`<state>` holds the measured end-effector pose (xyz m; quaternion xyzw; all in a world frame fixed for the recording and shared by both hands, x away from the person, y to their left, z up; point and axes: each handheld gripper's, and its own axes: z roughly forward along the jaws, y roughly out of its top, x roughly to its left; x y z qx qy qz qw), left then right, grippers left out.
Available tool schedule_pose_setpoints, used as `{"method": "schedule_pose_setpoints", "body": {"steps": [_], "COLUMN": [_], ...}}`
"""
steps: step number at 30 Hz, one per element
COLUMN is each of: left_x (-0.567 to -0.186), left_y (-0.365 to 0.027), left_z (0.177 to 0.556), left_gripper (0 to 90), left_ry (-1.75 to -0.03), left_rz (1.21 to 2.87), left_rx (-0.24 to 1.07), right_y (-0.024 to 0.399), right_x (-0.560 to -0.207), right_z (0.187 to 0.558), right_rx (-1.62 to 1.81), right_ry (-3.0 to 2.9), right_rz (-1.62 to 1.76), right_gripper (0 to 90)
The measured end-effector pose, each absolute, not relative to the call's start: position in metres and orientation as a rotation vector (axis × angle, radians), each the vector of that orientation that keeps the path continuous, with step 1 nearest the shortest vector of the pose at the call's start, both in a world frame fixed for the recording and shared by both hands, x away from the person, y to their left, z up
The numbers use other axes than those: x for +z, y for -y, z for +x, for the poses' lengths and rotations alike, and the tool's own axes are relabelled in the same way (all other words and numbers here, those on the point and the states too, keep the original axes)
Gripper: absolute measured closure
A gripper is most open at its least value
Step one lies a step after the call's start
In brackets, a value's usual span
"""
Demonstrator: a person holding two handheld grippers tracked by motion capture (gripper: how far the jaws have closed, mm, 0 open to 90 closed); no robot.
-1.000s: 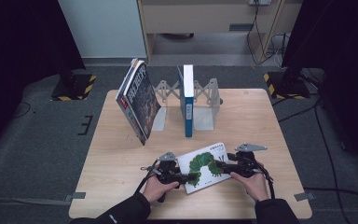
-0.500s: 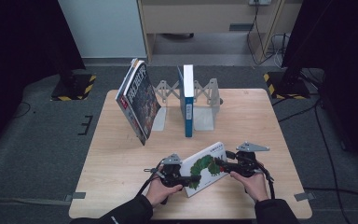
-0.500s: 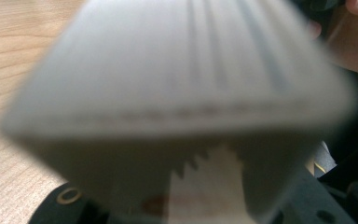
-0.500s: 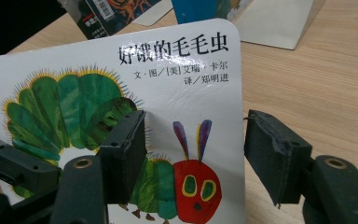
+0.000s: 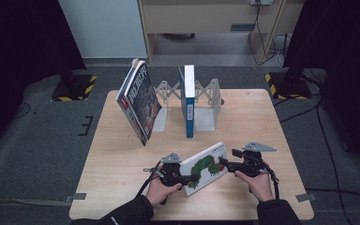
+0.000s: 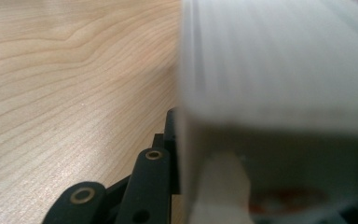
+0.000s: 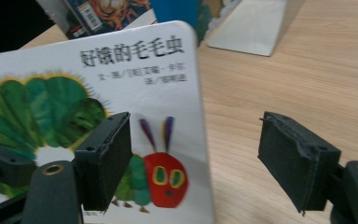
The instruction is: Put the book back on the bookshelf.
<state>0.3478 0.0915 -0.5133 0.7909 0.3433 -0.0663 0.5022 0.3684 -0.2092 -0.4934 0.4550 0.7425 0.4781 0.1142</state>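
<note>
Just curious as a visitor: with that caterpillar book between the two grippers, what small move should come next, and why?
Probably lift the caterpillar book upright with the left gripper, which clamps its edge. The right gripper has just opened, one pad over the cover, and free slots wait in the rack.

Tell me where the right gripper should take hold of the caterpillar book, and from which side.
Best guess: the book's free short edge beside the caterpillar's red head, approached from the right. The book is thin and tilted up off the table, and the right gripper's open jaws already straddle that edge.
</note>
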Motion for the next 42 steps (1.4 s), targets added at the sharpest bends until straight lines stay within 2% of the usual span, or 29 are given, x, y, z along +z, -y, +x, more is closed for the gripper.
{"method": "schedule_pose_setpoints", "body": {"steps": [12, 24, 42], "left_x": [-0.494, -0.466, -0.434], "left_y": [-0.099, -0.112, -0.106], "left_z": [0.351, 0.359, 0.379], "left_gripper": [74.7, 74.7, 74.7], "left_ry": [-0.851, -0.886, -0.941], "left_rz": [1.897, 1.82, 1.751], "left_rx": [-0.131, -0.078, 0.163], "right_y": [0.22, 0.244, 0.258], "right_x": [-0.501, -0.506, -0.519], "right_z": [0.371, 0.374, 0.376], "right_rx": [1.186, 1.004, 0.834], "right_ry": [-2.168, -2.115, -2.153], "right_rz": [1.378, 1.438, 1.428], "right_gripper": [17.6, 14.5, 8.6]}}
